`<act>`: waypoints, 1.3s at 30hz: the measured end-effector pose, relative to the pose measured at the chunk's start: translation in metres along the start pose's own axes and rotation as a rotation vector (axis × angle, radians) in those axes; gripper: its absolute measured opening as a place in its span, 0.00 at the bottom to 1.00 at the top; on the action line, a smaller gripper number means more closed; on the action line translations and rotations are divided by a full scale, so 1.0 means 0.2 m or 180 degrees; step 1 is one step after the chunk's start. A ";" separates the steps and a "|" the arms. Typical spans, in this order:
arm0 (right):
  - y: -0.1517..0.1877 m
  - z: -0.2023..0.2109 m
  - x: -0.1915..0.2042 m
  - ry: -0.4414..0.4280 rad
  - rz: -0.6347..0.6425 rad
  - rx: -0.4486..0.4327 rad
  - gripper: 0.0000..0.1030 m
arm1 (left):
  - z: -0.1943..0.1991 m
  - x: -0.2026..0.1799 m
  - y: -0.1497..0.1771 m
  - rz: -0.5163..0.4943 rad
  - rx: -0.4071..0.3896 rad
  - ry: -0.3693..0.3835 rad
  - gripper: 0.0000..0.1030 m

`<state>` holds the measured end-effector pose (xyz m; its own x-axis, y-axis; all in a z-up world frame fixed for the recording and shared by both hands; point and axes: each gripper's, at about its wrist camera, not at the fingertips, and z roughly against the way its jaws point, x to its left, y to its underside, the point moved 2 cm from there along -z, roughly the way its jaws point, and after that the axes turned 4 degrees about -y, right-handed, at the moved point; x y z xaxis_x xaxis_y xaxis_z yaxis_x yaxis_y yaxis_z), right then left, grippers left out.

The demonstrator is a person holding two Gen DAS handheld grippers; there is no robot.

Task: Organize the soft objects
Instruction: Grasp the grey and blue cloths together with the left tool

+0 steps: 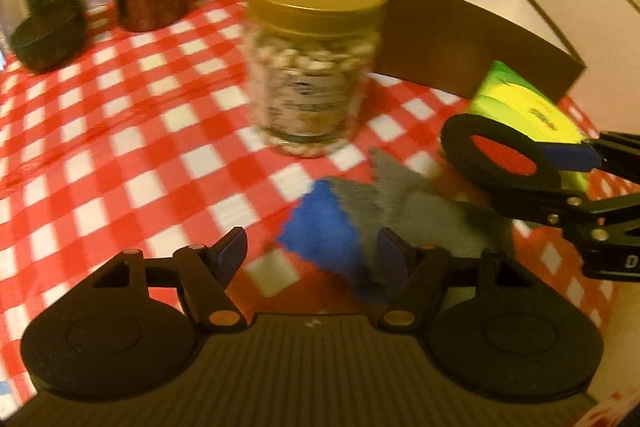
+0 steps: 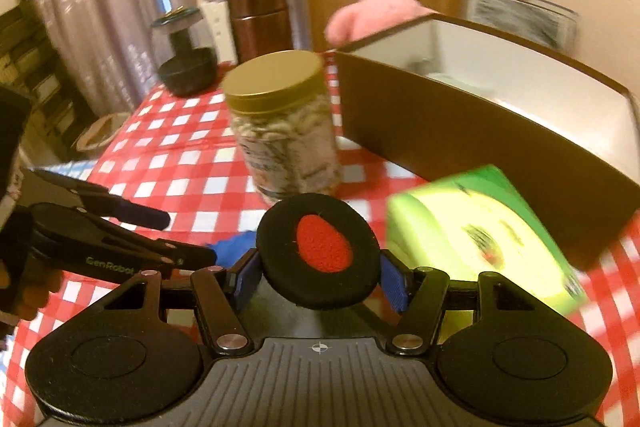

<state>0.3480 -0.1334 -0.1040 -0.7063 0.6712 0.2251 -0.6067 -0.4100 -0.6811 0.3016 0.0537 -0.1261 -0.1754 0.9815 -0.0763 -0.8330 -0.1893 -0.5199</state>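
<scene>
right tool (image 2: pixel 320 281): clamped on ear pad (image 2: pixel 318 251), above desk (image 2: pixel 180 163) | left tool (image 1: pixel 312 255): jaws apart, empty, over sock (image 1: pixel 360 219) | jar (image 1: pixel 314 55) beside box (image 1: pixel 460 39)

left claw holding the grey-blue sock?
No, the left claw stands open and empty, and the grey-blue sock lies on the checked tablecloth just ahead of its right finger.

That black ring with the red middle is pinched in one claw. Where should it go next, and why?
Probably over the brown box and in: the right gripper holds the ear pad clear of the table, and the open box stands just beyond.
</scene>
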 end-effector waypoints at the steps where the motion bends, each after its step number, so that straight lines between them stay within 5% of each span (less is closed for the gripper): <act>1: 0.01 0.04 -0.01 0.0022 -0.0054 -0.0016 0.61 | -0.01 -0.02 0.00 -0.0017 0.0005 0.0060 0.68; 6: 0.08 0.19 -0.07 0.0137 -0.0257 -0.0073 0.61 | -0.09 -0.11 0.00 0.0028 0.0109 0.0343 0.70; 14: 0.22 0.38 -0.12 0.0252 -0.0514 -0.0085 0.61 | -0.20 -0.20 0.06 0.0021 0.0310 0.0296 0.65; 19: 0.26 0.45 -0.15 0.0303 -0.0606 -0.0116 0.61 | -0.22 -0.25 0.06 -0.0005 0.0239 0.0412 0.06; 25: 0.28 0.52 -0.19 0.0357 -0.0632 -0.0190 0.60 | -0.11 -0.31 0.03 -0.0049 0.0028 0.0440 0.06; 32: 0.33 0.55 -0.25 0.0376 -0.0709 -0.0184 0.61 | 0.15 -0.57 0.06 -0.0730 -0.0440 0.0332 0.06; 39: 0.35 0.58 -0.30 0.0425 -0.0776 -0.0189 0.61 | 0.08 -0.78 0.20 -0.0700 -0.0020 0.0971 0.06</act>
<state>0.3053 -0.2743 -0.0849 -0.4855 0.8226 0.2961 -0.7275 -0.1923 -0.6586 0.2869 -0.1084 -0.1218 0.1725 0.9620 -0.2118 -0.8300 0.0262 -0.5572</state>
